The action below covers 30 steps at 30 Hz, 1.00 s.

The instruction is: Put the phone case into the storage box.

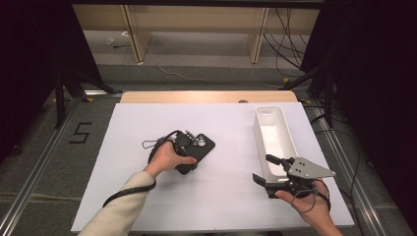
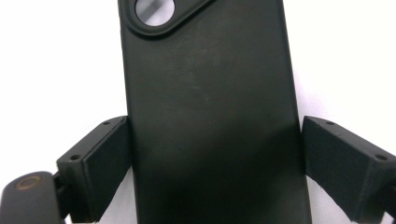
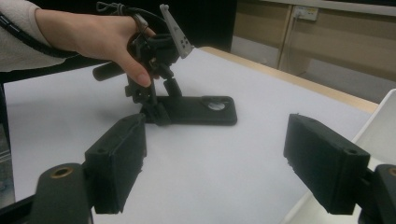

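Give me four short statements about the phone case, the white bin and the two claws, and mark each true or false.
1. The black phone case lies flat on the white table. True.
2. The phone case sits inside the white bin. False: it lies on the table, left of the bin.
3. The left claw has the phone case between its jaws. True.
4. The right claw grips the phone case. False: its jaws stand open with nothing between them, beside the bin.

Lab: black curtains [image 1: 29, 59], floor cables [image 1: 290, 44], aluminium rails [image 1: 29, 172]
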{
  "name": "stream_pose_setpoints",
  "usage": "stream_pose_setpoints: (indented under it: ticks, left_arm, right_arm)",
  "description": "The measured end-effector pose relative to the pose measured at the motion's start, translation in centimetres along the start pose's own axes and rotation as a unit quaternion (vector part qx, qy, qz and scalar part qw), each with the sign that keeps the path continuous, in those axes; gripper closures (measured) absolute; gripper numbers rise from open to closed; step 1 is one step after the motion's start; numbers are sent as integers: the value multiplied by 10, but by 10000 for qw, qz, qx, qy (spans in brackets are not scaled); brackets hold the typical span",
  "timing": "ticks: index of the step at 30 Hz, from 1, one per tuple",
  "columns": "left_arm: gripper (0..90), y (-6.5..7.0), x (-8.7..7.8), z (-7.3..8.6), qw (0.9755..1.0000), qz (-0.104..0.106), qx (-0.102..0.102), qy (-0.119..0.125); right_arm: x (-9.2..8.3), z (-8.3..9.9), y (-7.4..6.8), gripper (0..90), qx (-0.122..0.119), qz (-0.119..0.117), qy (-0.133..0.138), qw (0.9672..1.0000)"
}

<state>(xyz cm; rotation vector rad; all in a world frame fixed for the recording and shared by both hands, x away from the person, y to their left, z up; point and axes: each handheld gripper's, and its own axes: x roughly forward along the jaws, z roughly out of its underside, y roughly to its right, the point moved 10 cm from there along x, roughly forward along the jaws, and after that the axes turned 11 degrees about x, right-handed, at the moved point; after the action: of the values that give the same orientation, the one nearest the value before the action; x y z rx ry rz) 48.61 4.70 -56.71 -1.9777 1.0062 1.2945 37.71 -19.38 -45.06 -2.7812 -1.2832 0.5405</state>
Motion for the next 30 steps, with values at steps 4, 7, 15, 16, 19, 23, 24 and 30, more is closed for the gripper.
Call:
stream_pose_setpoints:
  ticks: [4, 7, 15, 16, 19, 23, 24, 30]
  left_arm:
    - [106, 0, 0, 0, 10000, -5, -10, 18]
    - [111, 0, 0, 0, 10000, -21, -36, 43]
    - [124, 1, -1, 1, 9998, -46, -87, 148]
    - [127, 1, -1, 1, 9998, -62, -81, 168]
    - [128, 1, -1, 1, 9997, -77, -106, 224]
    - [132, 2, -1, 1, 9995, -85, -137, 271]
    - [133, 1, -1, 1, 9995, -94, -131, 278]
    - [141, 2, -2, 1, 9993, -106, -191, 312]
  right_arm:
    - [0, 0, 0, 224, -7, 1, -4, 10000]
    - [0, 0, 0, 224, -7, 2, 0, 10000]
    - [0, 0, 0, 224, -3, 5, 6, 10000]
    - [0, 0, 0, 224, -4, 9, 7, 10000]
    - [0, 0, 0, 224, -9, 12, 13, 10000]
    - [0, -1, 0, 224, -12, 10, 17, 10000]
    - [0, -1, 0, 224, -7, 7, 16, 10000]
    - [-1, -1, 0, 224, -8, 5, 28, 10000]
